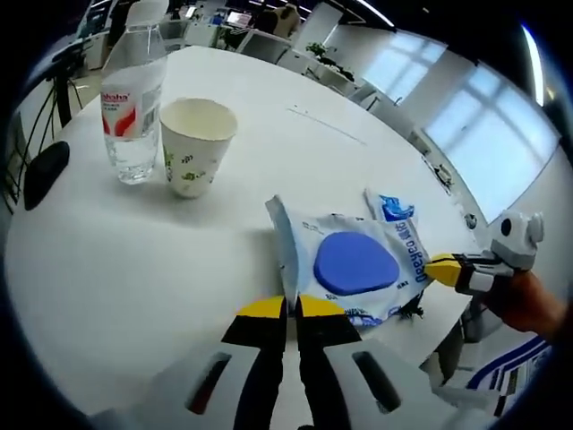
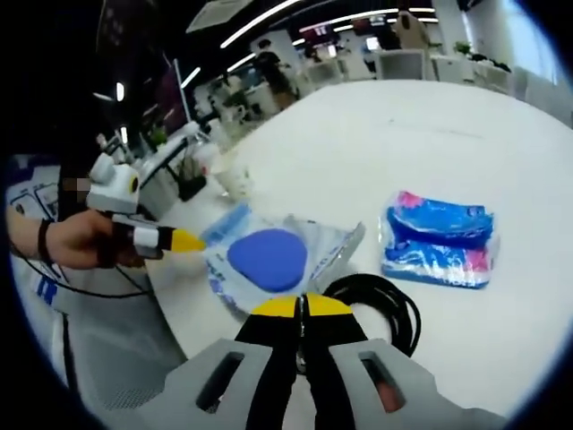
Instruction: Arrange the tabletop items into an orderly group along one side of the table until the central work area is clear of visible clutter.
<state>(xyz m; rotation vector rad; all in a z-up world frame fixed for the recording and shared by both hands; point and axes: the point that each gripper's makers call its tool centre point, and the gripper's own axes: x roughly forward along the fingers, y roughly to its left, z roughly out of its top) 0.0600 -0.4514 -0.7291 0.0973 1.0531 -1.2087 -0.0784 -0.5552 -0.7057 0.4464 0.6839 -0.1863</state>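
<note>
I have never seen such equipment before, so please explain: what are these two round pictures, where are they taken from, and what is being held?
A person holds a two-jaw gripper in each hand, and a fisheye camera rides on each one. The left gripper and the right gripper pinch opposite edges of one clear packet with a blue oval. Each view also catches the other gripper. On the white table, the left gripper view shows a water bottle beside a paper cup. The right gripper view shows a blue and pink pack and a coiled black cable.

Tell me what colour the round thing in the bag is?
Blue. The pad inside the clear bag shows best in the left gripper view.
</note>
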